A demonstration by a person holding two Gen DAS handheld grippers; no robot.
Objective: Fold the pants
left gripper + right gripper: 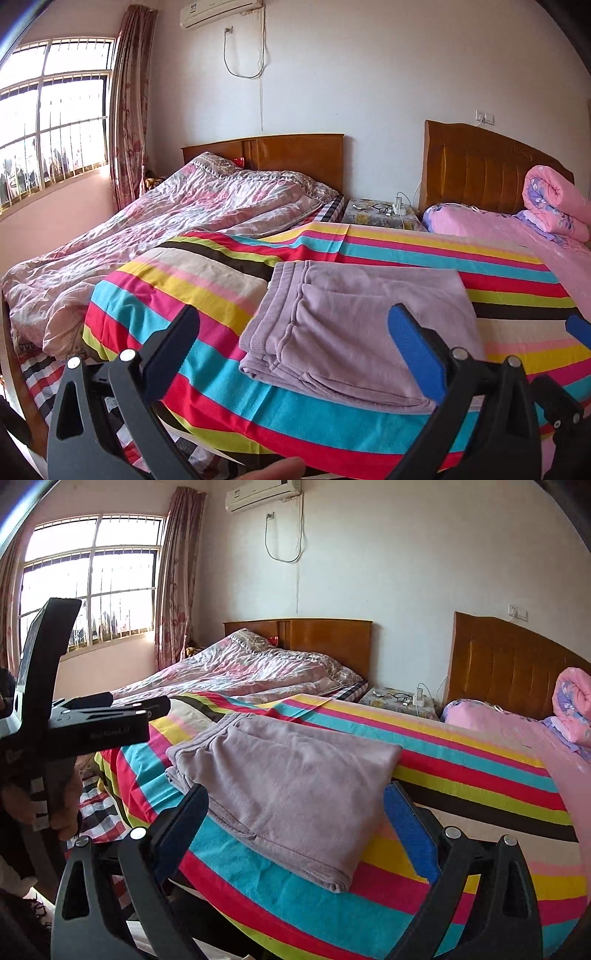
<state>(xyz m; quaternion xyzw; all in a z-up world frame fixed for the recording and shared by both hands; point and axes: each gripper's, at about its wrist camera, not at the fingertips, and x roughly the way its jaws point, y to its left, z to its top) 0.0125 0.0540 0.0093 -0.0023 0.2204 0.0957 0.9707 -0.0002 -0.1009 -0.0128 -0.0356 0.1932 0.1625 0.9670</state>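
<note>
The lilac pants (pixel 354 325) lie folded into a flat rectangle on the striped blanket (pixel 184 288), waistband to the left. They also show in the right wrist view (pixel 291 794). My left gripper (pixel 295 332) is open and empty, held just in front of the pants and above the blanket. My right gripper (pixel 295 812) is open and empty too, with the near edge of the pants between its fingers but not touched. The left gripper's body (pixel 92 723) shows at the left of the right wrist view, held in a hand.
The striped blanket covers a raised surface in front of two beds. A rumpled pink quilt (pixel 166 221) lies on the left bed. A pink pillow (pixel 476 225) and a rolled pink quilt (pixel 554 203) lie on the right bed. A bedside table (pixel 380 214) holds cables.
</note>
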